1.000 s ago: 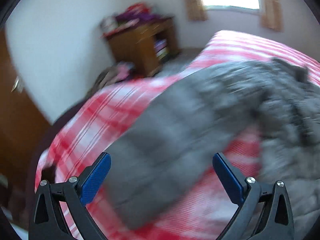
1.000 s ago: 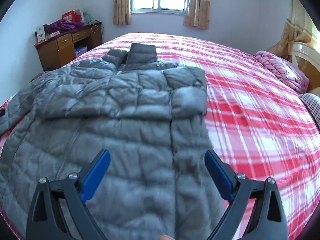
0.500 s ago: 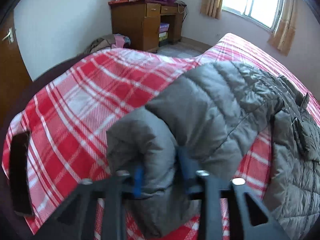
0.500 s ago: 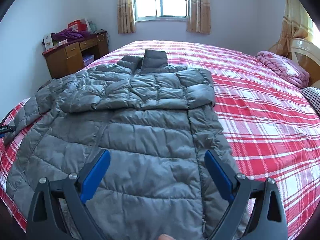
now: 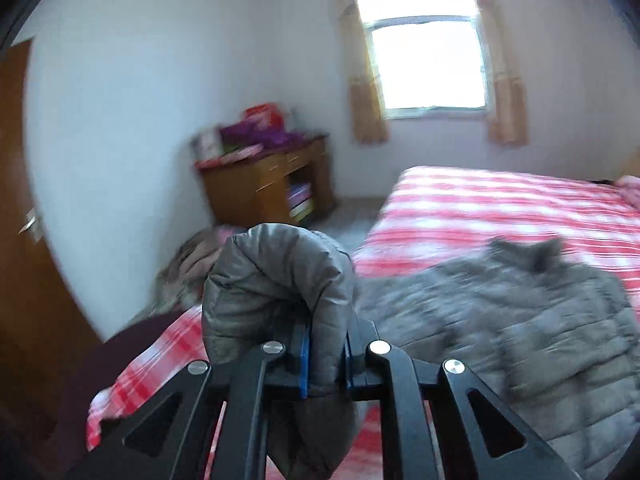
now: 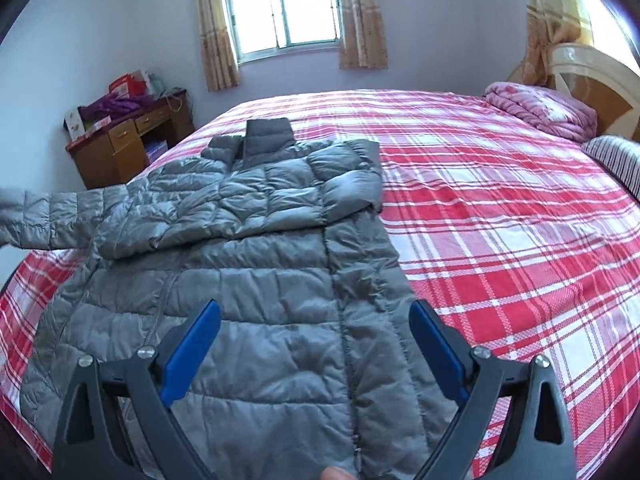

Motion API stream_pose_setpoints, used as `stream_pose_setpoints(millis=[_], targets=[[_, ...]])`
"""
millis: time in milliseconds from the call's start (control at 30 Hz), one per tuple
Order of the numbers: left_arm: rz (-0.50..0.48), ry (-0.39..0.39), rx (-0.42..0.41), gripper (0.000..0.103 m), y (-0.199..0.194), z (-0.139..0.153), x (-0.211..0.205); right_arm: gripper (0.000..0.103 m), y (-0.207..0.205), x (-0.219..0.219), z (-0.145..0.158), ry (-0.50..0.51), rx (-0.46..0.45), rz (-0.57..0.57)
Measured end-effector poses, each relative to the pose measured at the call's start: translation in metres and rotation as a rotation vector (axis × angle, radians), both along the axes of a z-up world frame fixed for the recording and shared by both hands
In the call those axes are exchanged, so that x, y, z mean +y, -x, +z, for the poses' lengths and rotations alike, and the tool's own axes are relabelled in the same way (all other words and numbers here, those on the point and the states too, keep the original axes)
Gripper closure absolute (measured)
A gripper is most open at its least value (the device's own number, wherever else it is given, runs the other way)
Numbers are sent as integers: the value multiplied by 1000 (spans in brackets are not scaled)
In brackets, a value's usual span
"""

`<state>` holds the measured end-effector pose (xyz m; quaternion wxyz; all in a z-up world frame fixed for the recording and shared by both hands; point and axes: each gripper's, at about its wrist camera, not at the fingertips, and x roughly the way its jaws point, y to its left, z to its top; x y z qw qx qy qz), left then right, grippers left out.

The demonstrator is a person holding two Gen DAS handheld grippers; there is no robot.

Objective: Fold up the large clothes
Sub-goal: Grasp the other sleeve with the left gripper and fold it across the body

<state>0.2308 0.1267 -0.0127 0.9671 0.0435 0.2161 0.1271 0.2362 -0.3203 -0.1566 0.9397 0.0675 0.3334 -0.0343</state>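
In a bedroom, a grey quilted down jacket [image 6: 256,264] lies face-up across a bed [image 6: 500,208] spread with a red-and-white plaid cover, collar toward the window, hem toward me. My left gripper [image 5: 326,354] has just closed its jaws and now pinches the cuff end of the jacket's left sleeve [image 5: 280,292], which bulges above the blue pads, clear of the bedding. My right gripper [image 6: 314,354] hangs over the lower front of the jacket with its jaws spread wide and nothing between them.

From the left gripper the jacket's body lies to the right, its long axis running from hem to collar. The other sleeve [image 6: 280,208] is already folded across the chest. I judge the held sleeve must travel rightward over the torso, crosswise to that axis. The left hand is plainly the nearer one for that; the right hand is placed to steady the hem.
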Motion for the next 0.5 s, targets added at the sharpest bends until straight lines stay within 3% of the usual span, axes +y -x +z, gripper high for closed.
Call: stream_pose_setpoints(millis=[167, 333, 400, 467, 500], targets=[[-175, -50, -15, 92, -15, 2, -97, 6, 6, -16, 0, -13, -2, -21], [-289, -71, 46, 88, -31, -29, -177, 6, 8, -32, -2, -19, 9, -51], [-311, -84, 84, 73, -35, -42, -196, 6, 8, -37, -3, -18, 16, -59], [-326, -112, 102, 36, -33, -55, -207, 6, 8, -40, -3, -16, 26, -61], [-325, -127, 77, 31, -27, -57, -207, 6, 7, -41, -3, -13, 31, -61]])
